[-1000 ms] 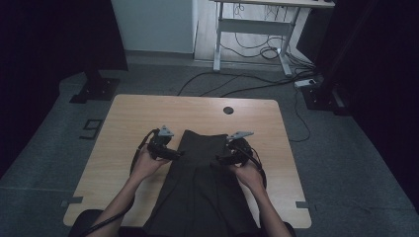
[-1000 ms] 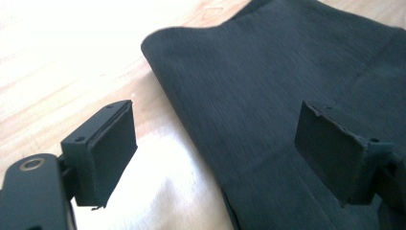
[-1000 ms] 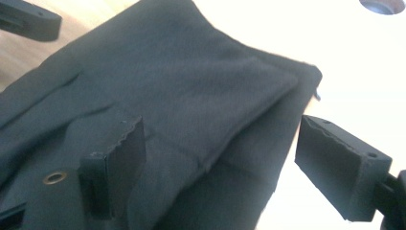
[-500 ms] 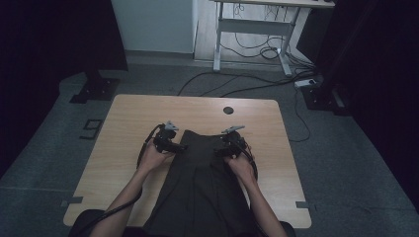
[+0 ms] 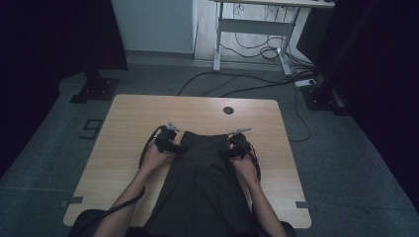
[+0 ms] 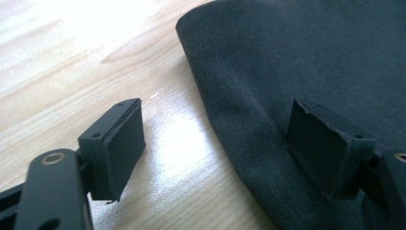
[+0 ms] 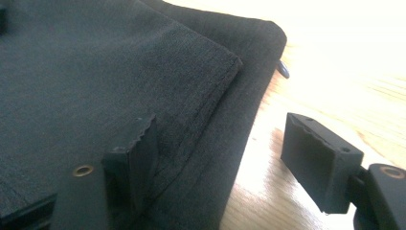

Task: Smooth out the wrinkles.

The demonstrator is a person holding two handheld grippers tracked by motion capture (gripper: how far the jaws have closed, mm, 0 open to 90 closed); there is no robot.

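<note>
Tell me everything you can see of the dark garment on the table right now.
The dark garment is charcoal woven cloth with a pleat down its middle, lying flat on the wooden table, its near end hanging over the edge toward the person. The left gripper and right gripper each straddle a side edge near the far corners, jaws open, closing in.

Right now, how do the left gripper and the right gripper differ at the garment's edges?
The left gripper straddles a plain rounded edge of the dark garment; the right gripper straddles an edge with a stitched flap. The left one's outer jaw is over bare table on its left, the right one's on its right. Both are open.
</note>
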